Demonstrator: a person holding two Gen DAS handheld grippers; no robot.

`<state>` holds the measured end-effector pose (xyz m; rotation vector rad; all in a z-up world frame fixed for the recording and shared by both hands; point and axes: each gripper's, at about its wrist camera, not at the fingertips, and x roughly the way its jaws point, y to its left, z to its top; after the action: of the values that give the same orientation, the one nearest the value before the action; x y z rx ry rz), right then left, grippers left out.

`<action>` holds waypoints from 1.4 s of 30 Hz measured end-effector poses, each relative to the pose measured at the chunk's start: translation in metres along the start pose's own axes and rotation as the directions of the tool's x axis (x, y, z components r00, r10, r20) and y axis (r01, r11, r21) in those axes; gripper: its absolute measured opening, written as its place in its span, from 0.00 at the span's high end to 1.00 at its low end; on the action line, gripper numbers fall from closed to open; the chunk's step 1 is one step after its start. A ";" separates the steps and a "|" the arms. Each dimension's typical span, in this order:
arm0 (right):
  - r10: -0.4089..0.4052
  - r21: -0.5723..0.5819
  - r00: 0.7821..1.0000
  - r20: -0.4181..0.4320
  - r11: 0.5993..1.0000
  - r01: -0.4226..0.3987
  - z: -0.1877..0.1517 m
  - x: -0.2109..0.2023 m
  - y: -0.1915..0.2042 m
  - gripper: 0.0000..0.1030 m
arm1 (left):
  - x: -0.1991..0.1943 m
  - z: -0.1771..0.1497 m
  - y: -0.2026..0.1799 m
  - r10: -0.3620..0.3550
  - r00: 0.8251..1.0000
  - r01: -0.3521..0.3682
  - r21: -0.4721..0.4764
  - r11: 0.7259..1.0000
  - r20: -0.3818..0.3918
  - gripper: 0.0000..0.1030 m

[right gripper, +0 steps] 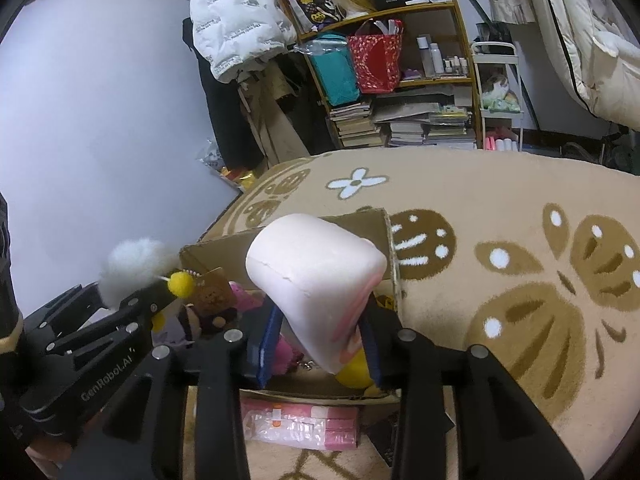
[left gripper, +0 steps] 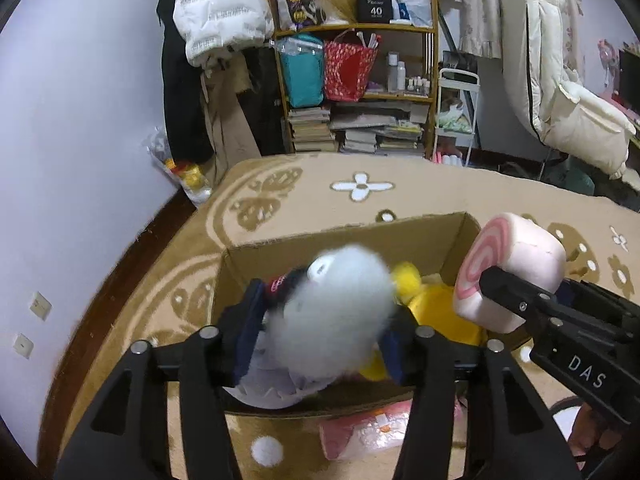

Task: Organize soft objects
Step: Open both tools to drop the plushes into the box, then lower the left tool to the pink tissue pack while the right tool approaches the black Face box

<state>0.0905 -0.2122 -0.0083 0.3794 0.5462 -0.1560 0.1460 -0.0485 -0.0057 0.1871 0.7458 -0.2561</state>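
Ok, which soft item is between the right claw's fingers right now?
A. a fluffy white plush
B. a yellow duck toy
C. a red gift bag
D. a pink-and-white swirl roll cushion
D: the pink-and-white swirl roll cushion sits between the right claw fingers over the cardboard box, while the fluffy white plush is at the left claw.

You are in a lived-in bedroom or living room of a home: a wooden shelf (left gripper: 356,80) against the far wall carries stacked books (left gripper: 360,128), toiletry bottles (left gripper: 400,76), a red gift bag (left gripper: 348,72) and a teal bag (left gripper: 302,76). Beside it hang a white puffer jacket (left gripper: 220,12) and dark clothes, with pale bedding (left gripper: 560,92) at right. Underfoot lies a beige flower-patterned rug (right gripper: 500,208) on which a cardboard box (left gripper: 344,240) of plush toys stands.
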 end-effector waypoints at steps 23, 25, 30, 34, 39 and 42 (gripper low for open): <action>0.024 0.020 0.999 0.036 0.999 -0.025 0.010 -0.024 -0.006 0.14 | -0.023 0.000 0.024 0.090 0.994 -0.086 -0.060 0.994 0.057 0.07; 0.024 0.020 0.999 0.037 0.999 -0.025 0.009 -0.026 -0.006 0.11 | -0.026 -0.001 0.026 0.093 0.994 -0.090 -0.062 0.994 0.059 0.04; -0.001 0.034 0.999 0.044 0.999 -0.001 0.008 -0.031 -0.007 0.02 | -0.034 -0.008 0.031 0.097 0.994 -0.092 -0.087 0.992 0.057 0.03; -0.004 0.062 0.999 0.046 0.998 0.001 0.007 -0.036 -0.012 0.00 | -0.042 -0.013 0.040 0.112 0.991 -0.101 -0.149 0.984 0.069 0.00; -0.025 0.065 0.999 0.038 0.998 0.022 0.005 -0.041 -0.018 0.00 | -0.050 -0.020 0.044 0.116 0.992 -0.106 -0.159 0.982 0.058 0.00; -0.026 0.078 0.999 0.032 0.997 0.023 0.002 -0.043 -0.022 0.00 | -0.052 -0.021 0.042 0.082 0.996 -0.079 -0.140 0.987 0.019 0.00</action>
<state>0.0497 -0.2312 0.0093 0.4448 0.5136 -0.2070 0.1083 0.0057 0.0179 0.0816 0.7266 -0.1288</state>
